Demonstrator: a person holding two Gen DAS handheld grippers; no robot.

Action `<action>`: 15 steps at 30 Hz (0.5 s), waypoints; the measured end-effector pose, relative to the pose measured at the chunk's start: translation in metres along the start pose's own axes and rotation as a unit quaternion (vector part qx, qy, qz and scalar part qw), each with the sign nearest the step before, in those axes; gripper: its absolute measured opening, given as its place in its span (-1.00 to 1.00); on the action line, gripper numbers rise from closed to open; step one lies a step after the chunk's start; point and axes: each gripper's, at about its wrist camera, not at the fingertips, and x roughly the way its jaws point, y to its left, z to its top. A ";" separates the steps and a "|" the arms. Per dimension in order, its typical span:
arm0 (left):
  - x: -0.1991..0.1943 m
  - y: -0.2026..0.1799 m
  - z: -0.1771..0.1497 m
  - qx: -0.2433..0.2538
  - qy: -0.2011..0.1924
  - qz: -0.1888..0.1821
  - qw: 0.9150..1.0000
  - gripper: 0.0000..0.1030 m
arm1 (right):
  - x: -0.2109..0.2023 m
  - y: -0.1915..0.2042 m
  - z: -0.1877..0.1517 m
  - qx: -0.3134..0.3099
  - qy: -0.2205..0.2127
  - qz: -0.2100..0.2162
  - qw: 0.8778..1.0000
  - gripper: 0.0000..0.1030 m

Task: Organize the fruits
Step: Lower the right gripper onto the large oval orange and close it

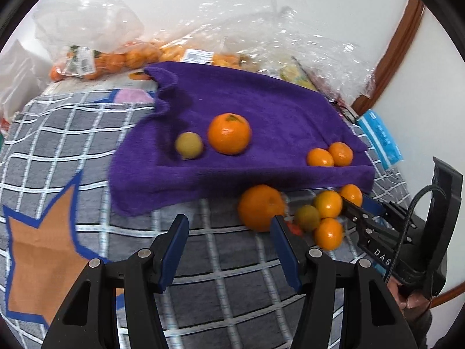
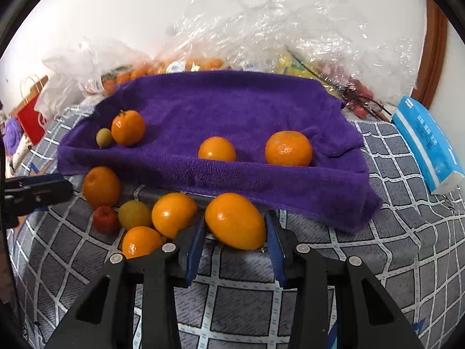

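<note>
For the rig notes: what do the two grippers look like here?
Both the left gripper and the right gripper have black angular fingers with blue pads and silver pivot pins. The right one bears white letters "DAS" and a black cable.

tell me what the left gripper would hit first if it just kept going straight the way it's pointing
Probably bare checked blanket, then the near edge of the purple towel. The left gripper stands open with nothing between its fingers; the large orange sits off its right finger, though depth is unclear.

On the matt woven checked cover (image 2: 377, 232) lies a plush purple towel (image 2: 232, 107); behind the towel, crinkly glossy plastic bags (image 2: 261, 29); on the towel, shiny-skinned oranges (image 2: 287, 148).
</note>
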 end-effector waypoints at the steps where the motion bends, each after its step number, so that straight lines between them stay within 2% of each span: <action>1: 0.002 -0.003 0.001 0.000 0.001 -0.002 1.000 0.10 | -0.002 -0.001 -0.002 0.001 -0.002 0.001 1.000 -0.23; 9: 0.017 -0.023 0.007 0.001 0.009 0.010 1.000 0.07 | -0.008 -0.009 -0.006 0.013 -0.008 0.012 1.000 -0.23; 13: 0.027 -0.028 0.010 -0.003 0.017 0.028 0.999 0.07 | -0.012 -0.009 -0.009 0.007 -0.012 0.011 1.000 -0.24; 15: 0.032 -0.029 0.011 -0.010 0.020 0.030 0.999 -0.02 | -0.015 -0.009 -0.011 0.006 -0.015 0.011 1.000 -0.24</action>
